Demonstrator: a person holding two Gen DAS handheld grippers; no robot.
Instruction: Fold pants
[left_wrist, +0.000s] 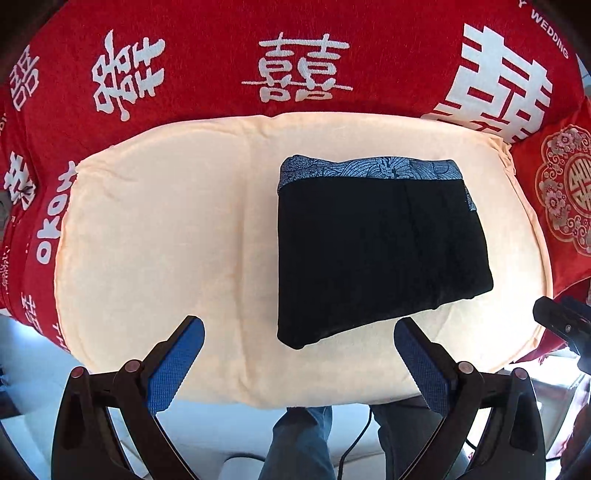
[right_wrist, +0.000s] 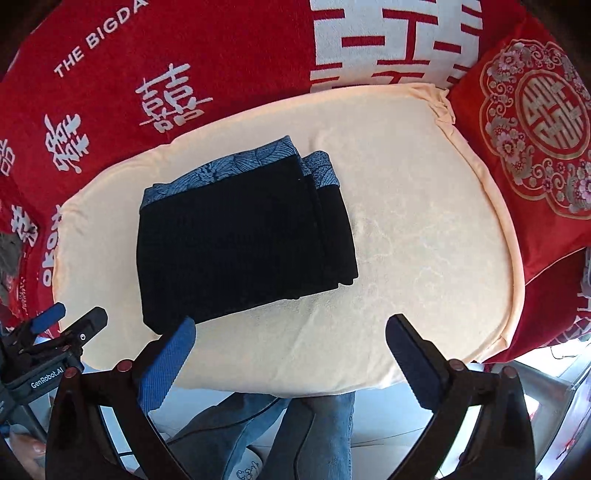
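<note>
The black pants (left_wrist: 376, 254) with a blue-grey patterned waistband lie folded into a compact rectangle on a peach cushion (left_wrist: 166, 229). They also show in the right wrist view (right_wrist: 240, 240), on the cushion (right_wrist: 424, 229). My left gripper (left_wrist: 299, 339) is open and empty, held above the cushion's near edge, just short of the pants. My right gripper (right_wrist: 291, 332) is open and empty, over the near edge to the right of the pants. The right gripper's tip (left_wrist: 561, 321) shows at the right of the left wrist view, and the left gripper (right_wrist: 62, 332) shows at the left of the right wrist view.
A red blanket with white characters (left_wrist: 295, 66) covers the surface behind the cushion. A red embroidered pillow (right_wrist: 532, 129) sits at the right. The person's jeans-clad legs (right_wrist: 325, 435) and a pale floor are below the near edge.
</note>
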